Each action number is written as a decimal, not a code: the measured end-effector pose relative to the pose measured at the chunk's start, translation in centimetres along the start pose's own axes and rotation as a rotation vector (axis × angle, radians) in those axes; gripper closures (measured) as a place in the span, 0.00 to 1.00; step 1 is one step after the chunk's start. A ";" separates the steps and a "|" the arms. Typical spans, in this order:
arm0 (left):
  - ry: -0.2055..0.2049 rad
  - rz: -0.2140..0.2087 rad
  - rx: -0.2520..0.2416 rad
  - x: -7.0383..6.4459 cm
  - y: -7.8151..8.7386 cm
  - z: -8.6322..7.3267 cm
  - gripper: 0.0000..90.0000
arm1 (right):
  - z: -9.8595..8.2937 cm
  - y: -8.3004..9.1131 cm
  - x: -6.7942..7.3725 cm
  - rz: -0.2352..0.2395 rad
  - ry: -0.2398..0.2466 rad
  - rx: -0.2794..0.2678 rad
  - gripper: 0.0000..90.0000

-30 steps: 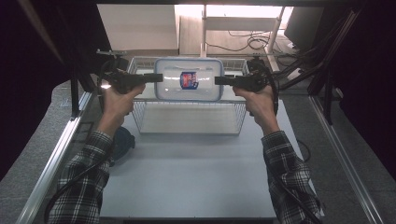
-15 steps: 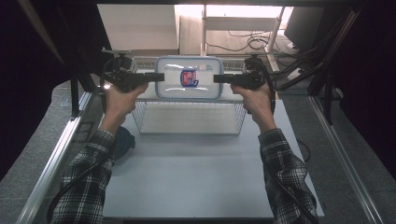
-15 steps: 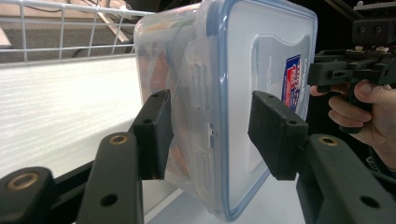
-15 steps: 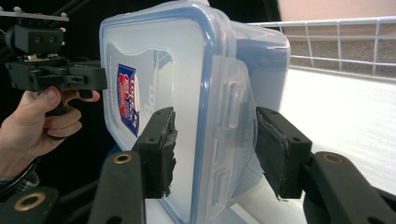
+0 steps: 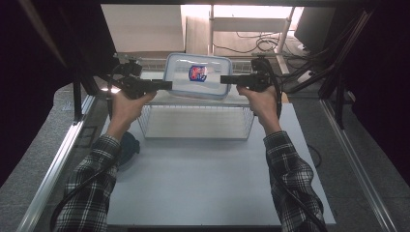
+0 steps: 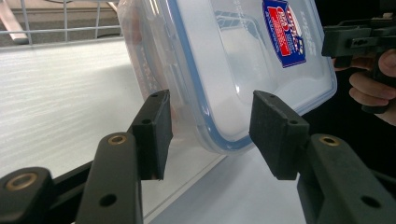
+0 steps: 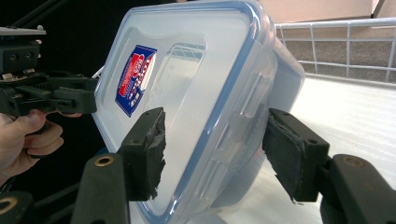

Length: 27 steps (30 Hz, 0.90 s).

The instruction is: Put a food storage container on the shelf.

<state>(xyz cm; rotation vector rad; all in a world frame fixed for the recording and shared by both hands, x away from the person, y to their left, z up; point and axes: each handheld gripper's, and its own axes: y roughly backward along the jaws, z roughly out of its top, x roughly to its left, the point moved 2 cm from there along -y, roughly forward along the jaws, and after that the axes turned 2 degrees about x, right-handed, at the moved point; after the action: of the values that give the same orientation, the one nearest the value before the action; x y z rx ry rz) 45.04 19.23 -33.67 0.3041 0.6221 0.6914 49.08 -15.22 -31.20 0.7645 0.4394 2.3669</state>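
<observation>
While I hold the clear lidded food container (image 5: 197, 76) aloft above the wire basket (image 5: 196, 121), my left gripper (image 6: 208, 133) and right gripper (image 7: 212, 149) each straddle an end, jaws wide, pads not visibly pressing.

A white wire basket (image 5: 193, 137) stands on the white table (image 5: 203, 193); cables (image 5: 241, 48) beyond.

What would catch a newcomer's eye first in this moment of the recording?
The clear plastic container with a blue-rimmed lid and a red-and-blue label, raised above the white wire basket at the table's far side. The left gripper and the right gripper meet it at opposite ends, their jaws spread around its edges. Plaid sleeves reach in from the bottom.
</observation>
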 end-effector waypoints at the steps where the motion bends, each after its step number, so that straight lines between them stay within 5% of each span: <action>1: 0.000 -0.001 0.001 0.1 0.0 0.0 0.54 | 0.0 0.0 0.1 -0.022 0.022 -0.003 0.43; 10: -0.022 0.085 -0.044 -0.5 0.0 0.5 0.50 | -0.1 -0.3 1.0 -0.147 0.098 0.008 0.41; 19: -0.028 0.111 -0.058 -0.5 0.2 0.8 0.50 | 0.0 -0.3 1.2 -0.148 0.094 -0.023 0.55; 27: -0.024 0.094 -0.064 -0.2 0.8 0.4 0.52 | -0.4 -0.2 2.1 -0.149 0.096 -0.005 0.54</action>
<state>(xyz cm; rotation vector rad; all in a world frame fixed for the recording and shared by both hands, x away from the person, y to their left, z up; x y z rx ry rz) 44.79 19.62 -32.90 0.2833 0.5638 0.7956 47.58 -13.77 -30.75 0.5959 0.5126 2.2701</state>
